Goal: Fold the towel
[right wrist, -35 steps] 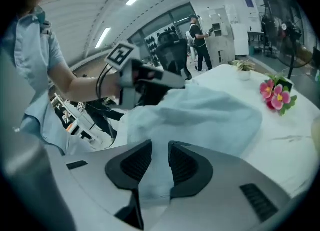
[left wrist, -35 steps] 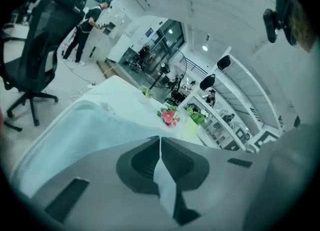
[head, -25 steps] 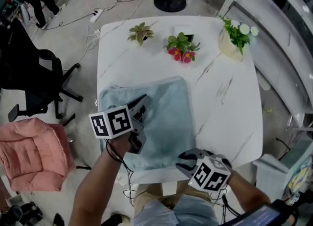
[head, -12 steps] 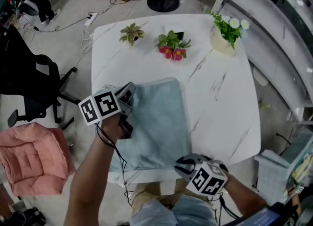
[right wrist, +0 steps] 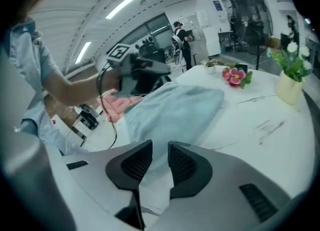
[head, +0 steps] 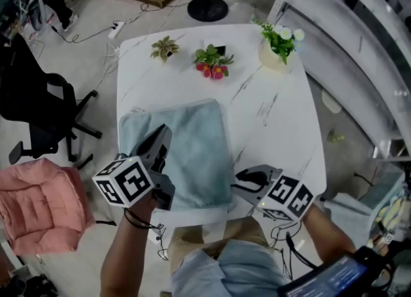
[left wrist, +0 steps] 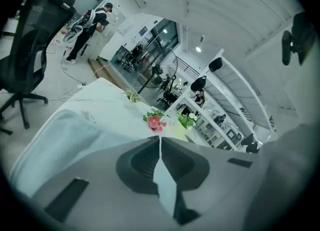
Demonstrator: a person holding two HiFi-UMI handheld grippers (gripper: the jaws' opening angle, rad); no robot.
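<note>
A light blue towel (head: 192,151) lies folded flat on the white marble table (head: 276,122), towards its near left side. My left gripper (head: 164,134) hovers over the towel's left part, shut with nothing between its jaws; in the left gripper view the left gripper (left wrist: 160,139) points past the towel (left wrist: 60,137) along the table. My right gripper (head: 243,182) hangs just right of the towel's near right corner. In the right gripper view the right gripper (right wrist: 160,151) has a narrow gap with nothing in it, its jaws have just been opening, and the towel (right wrist: 175,107) lies beyond.
Along the table's far edge stand a small potted plant (head: 165,48), pink flowers (head: 212,63) and a white vase of flowers (head: 277,45). On the floor at left are a black office chair (head: 38,109) and a pink cushion (head: 38,202). A lamp base (head: 207,8) stands behind the table.
My left gripper has lifted off the towel and drawn back towards the near left. My right gripper has risen and shifted from the towel's near right corner to beside it.
</note>
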